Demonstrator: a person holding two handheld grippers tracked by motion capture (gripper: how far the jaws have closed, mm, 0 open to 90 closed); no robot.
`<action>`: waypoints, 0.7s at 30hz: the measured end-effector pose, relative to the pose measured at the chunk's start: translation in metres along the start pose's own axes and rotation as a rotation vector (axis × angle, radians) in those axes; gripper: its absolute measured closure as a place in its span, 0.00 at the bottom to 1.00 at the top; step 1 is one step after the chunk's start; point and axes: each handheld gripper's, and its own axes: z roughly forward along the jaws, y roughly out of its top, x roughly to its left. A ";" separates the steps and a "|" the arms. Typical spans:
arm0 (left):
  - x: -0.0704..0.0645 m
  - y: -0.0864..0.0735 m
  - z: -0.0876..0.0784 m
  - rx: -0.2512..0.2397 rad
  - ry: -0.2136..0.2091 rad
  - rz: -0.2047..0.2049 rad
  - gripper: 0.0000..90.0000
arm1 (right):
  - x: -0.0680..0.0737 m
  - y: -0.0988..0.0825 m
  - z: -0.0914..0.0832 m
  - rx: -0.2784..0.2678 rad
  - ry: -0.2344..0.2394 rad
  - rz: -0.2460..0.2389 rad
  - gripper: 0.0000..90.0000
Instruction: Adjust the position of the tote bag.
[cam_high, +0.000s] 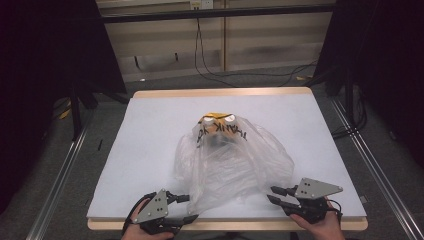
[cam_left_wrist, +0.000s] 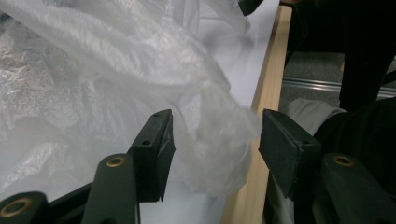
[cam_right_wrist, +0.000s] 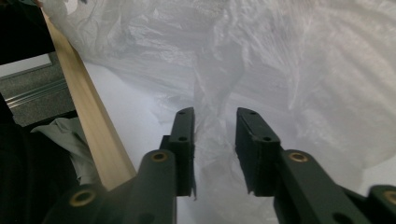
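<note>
Honestly, this plastic bag (cam_high: 235, 167) is flimsy and slippery; my left gripper (cam_left_wrist: 212, 140) gapes around its hem, my right gripper (cam_right_wrist: 215, 140) probably isn't pinching yet.

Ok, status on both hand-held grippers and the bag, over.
Left hand-held gripper open, bunched corner of the plastic bag between its jaws. Right hand-held gripper narrowly open astride a bag fold. Yellow item inside the bag. Nothing in the way.

surface: white-topped table (cam_high: 150, 150) | on it: clear plastic bag (cam_high: 235, 170)
</note>
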 end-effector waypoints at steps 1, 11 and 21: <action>0.001 0.000 0.000 -0.003 -0.011 -0.003 0.56 | 0.000 0.000 0.000 -0.003 0.019 0.000 0.91; 0.005 0.001 -0.003 -0.008 -0.024 -0.006 0.84 | -0.003 0.000 -0.002 -0.012 0.044 0.022 1.00; 0.010 0.003 -0.011 -0.020 -0.019 -0.060 0.94 | -0.004 0.003 -0.011 -0.068 0.070 0.041 1.00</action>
